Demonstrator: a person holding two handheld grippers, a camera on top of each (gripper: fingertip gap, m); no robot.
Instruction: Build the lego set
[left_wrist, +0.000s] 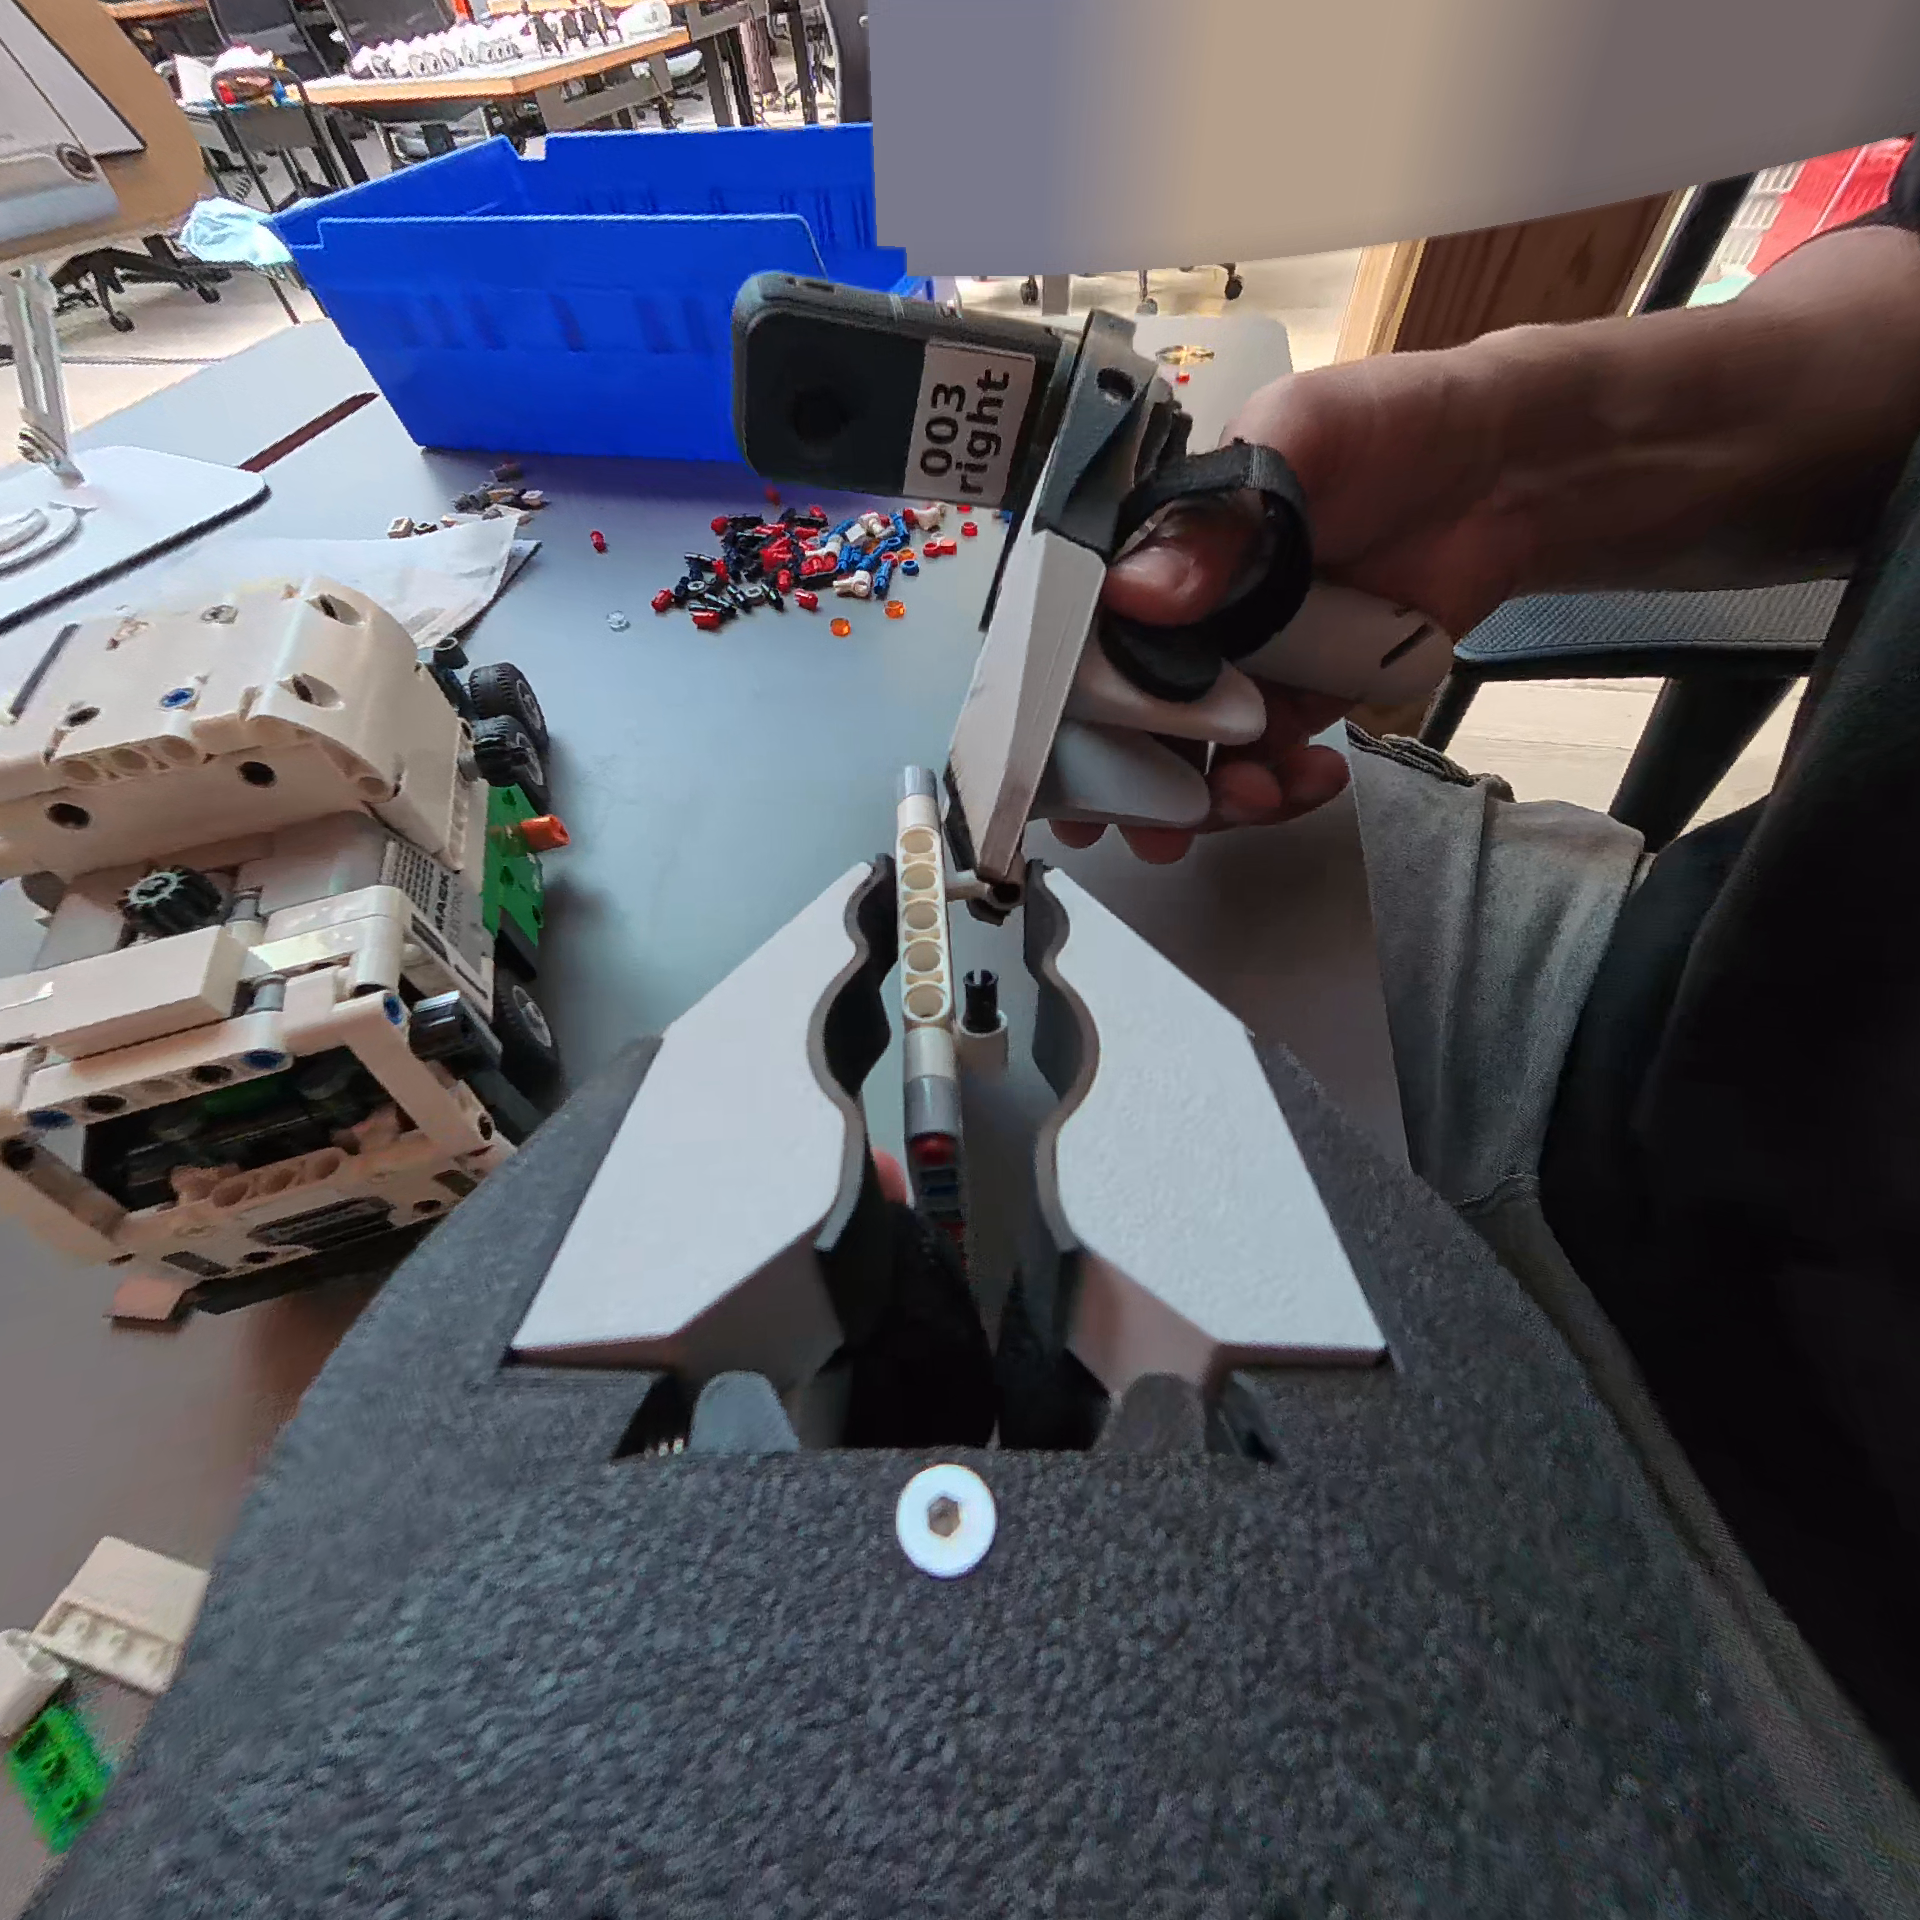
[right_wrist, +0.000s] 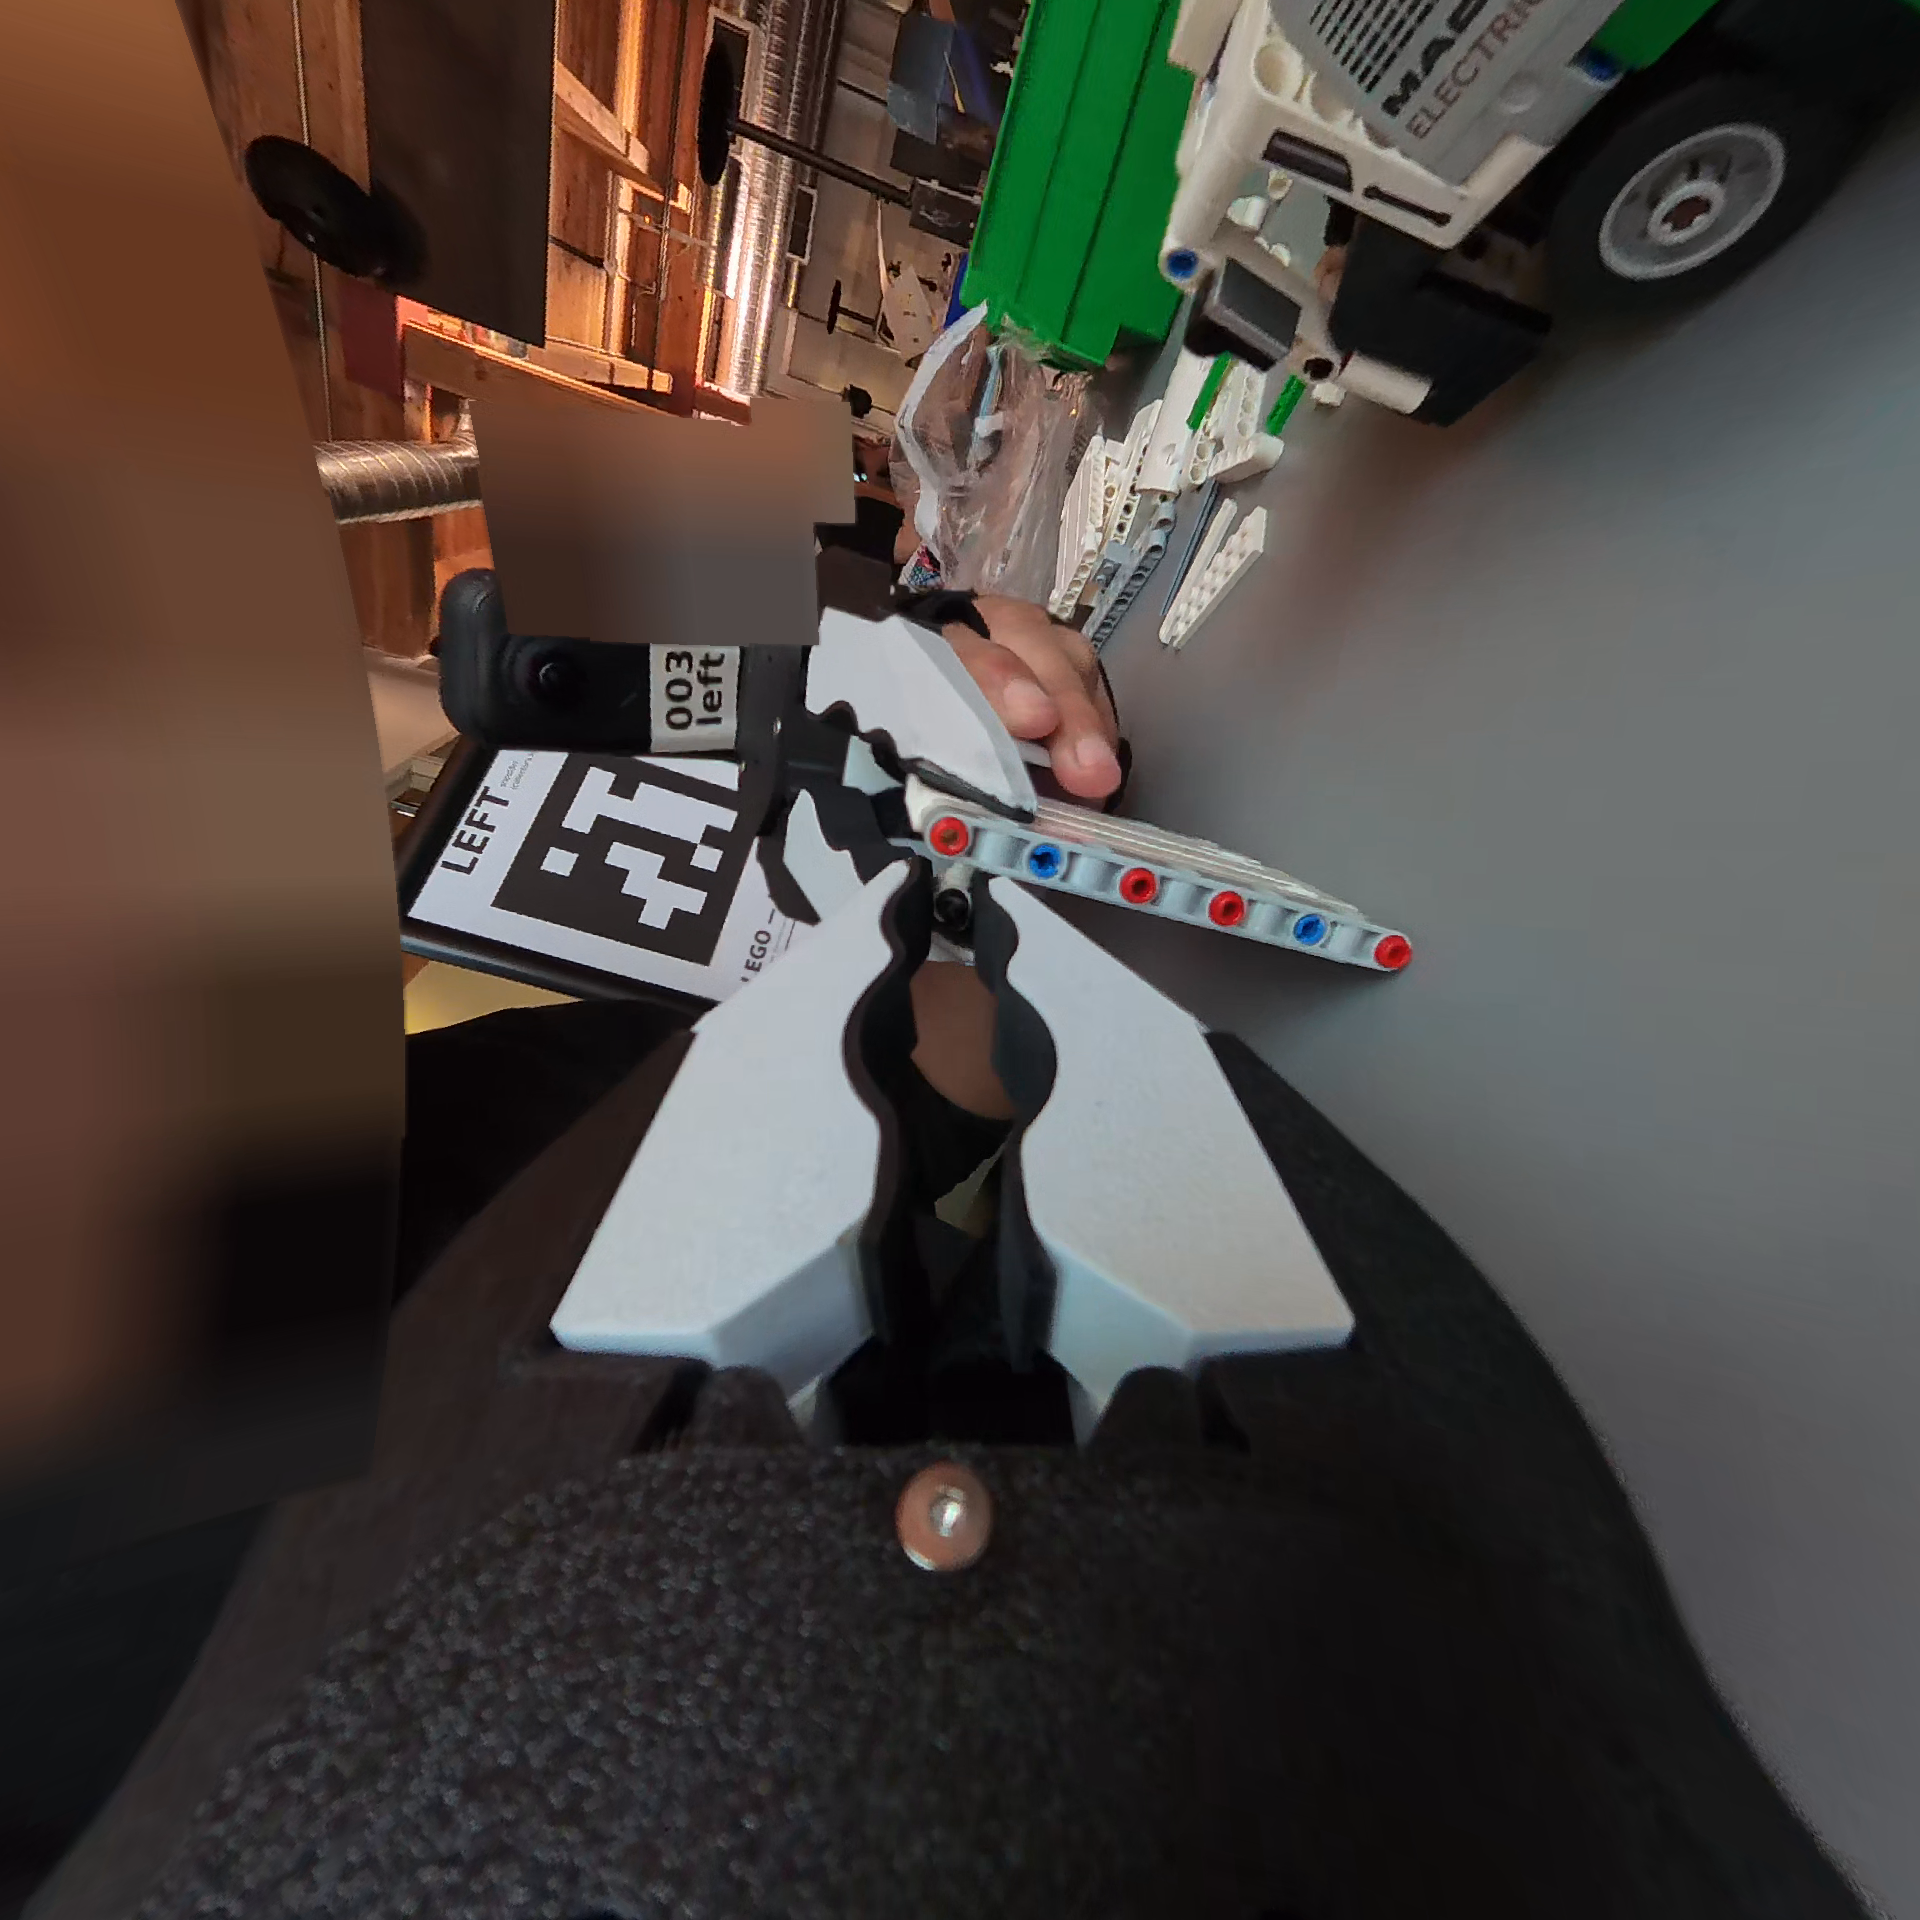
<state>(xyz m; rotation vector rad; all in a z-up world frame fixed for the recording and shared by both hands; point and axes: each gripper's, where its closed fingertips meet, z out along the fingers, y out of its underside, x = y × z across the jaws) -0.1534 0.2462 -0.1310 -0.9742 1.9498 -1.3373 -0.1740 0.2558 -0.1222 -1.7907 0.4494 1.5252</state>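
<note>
My left gripper (left_wrist: 956, 883) is shut on a beam assembly (left_wrist: 923, 935): a white beam with holes stacked on a grey beam (right_wrist: 1174, 894) studded with red and blue pins. It is held above the grey table (left_wrist: 727, 748). My right gripper (right_wrist: 951, 883) is shut on a small white connector with a black pin (right_wrist: 951, 906), held against the side of the assembly near its end. In the left wrist view the right gripper (left_wrist: 992, 883) comes down from the upper right. A second black pin (left_wrist: 977, 992) sticks out of the assembly. The part-built white and green truck (left_wrist: 260, 883) stands at the left.
A blue bin (left_wrist: 582, 312) stands at the back, with a pile of small red, blue and black pins (left_wrist: 800, 566) before it. Loose white parts (right_wrist: 1174, 520) and a plastic bag (right_wrist: 987, 447) lie by the truck (right_wrist: 1455, 156). A green piece (left_wrist: 52, 1766) lies near left. Less than 4 cm separates the two grippers' tips.
</note>
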